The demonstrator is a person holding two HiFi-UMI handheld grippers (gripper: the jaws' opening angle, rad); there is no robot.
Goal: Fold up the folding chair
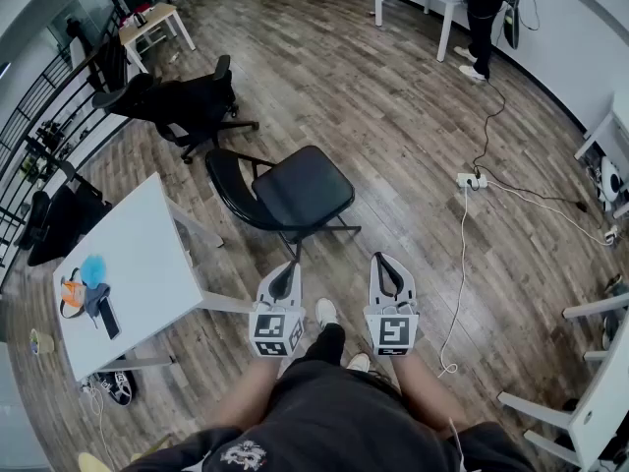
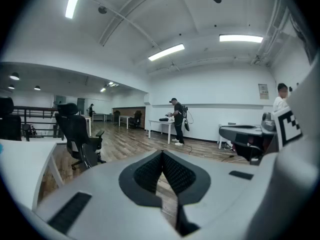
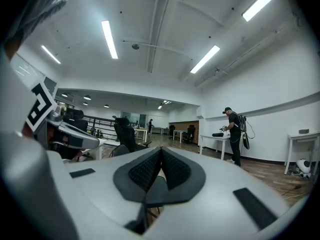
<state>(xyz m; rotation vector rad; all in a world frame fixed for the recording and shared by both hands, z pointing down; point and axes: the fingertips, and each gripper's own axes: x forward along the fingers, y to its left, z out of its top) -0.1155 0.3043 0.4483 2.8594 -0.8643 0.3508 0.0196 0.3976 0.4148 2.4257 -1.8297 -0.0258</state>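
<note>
The black folding chair (image 1: 295, 193) stands unfolded on the wood floor just ahead of me, its seat flat and its curved back toward the left. Both grippers are held side by side short of the chair's near edge, touching nothing. My left gripper (image 1: 286, 265) is shut and empty; in the left gripper view its pads (image 2: 172, 171) meet with only floor showing beyond. My right gripper (image 1: 384, 259) is also shut and empty. In the right gripper view part of the chair (image 3: 119, 150) shows to the left past the closed pads (image 3: 175, 169).
A white table (image 1: 147, 234) with small items stands close on the left. A black office chair (image 1: 187, 101) sits behind the folding chair. A power strip (image 1: 471, 180) and cables run along the floor at right. A person (image 1: 482, 8) stands at a far table. White furniture (image 1: 590, 411) fills the right corner.
</note>
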